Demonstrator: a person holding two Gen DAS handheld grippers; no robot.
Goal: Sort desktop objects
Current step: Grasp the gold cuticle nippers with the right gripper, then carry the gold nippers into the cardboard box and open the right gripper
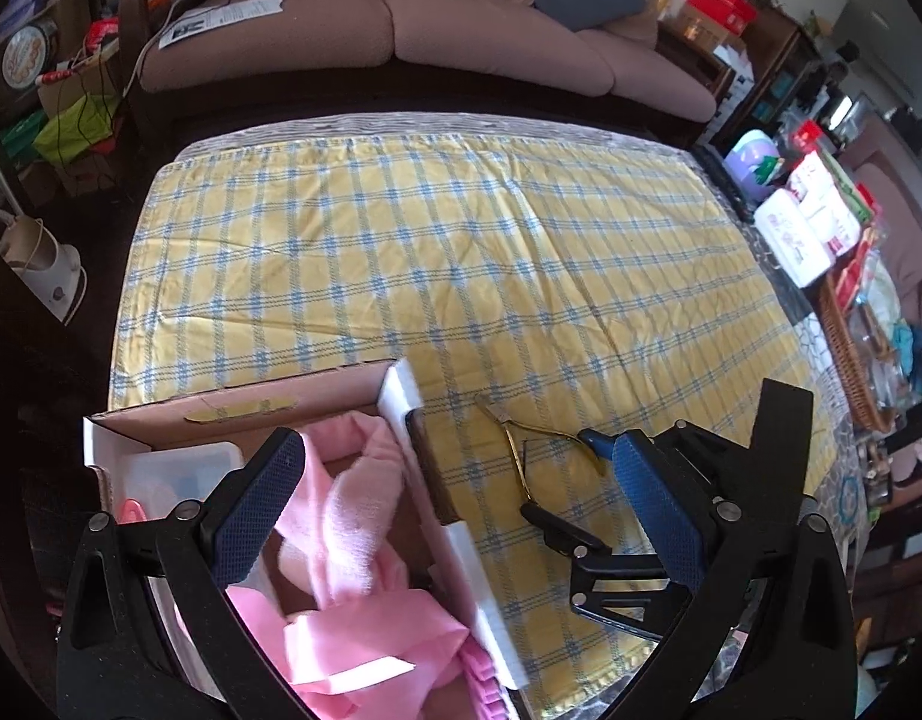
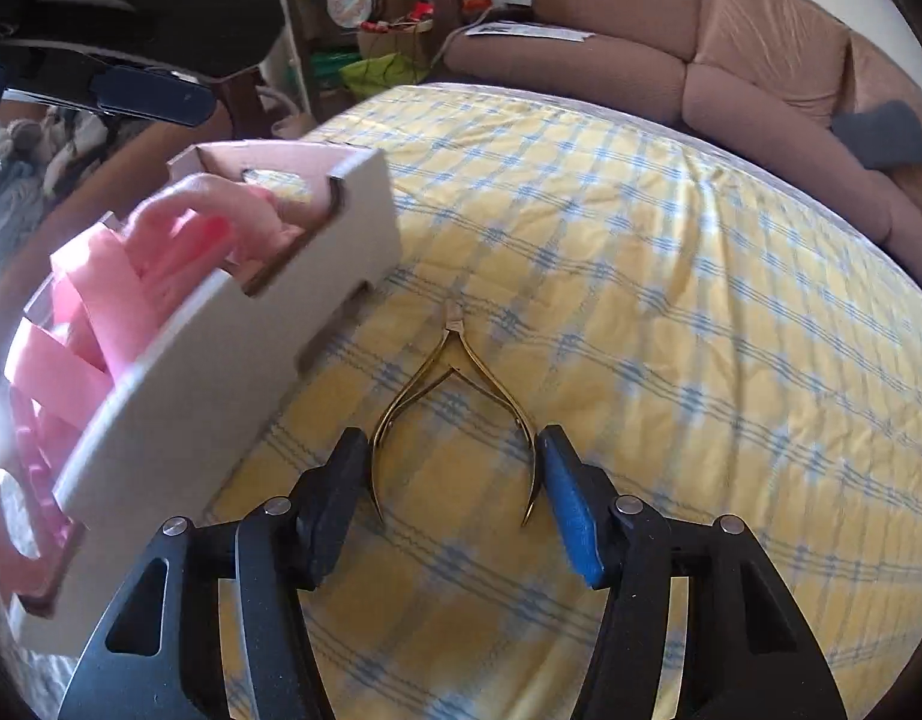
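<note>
Now my right gripper (image 2: 452,480) straddles the gold nippers' (image 2: 455,396) handles, jaws half-wide, pads not visibly pressing; box (image 2: 221,360) at nine o'clock. My left gripper (image 1: 455,480) gapes empty.

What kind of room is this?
Most likely a living room in someone's home. There's a big pinkish-brown sofa, a table with a yellow-and-blue checked tablecloth, and shelves crowded with household clutter.

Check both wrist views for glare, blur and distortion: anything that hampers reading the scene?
Right wrist view: blown-out glare at the left edge; white box softly blurred; gold nippers sharp. Left wrist view: evenly lit; pink cloth slightly soft; fisheye bends the checked tablecloth.
</note>
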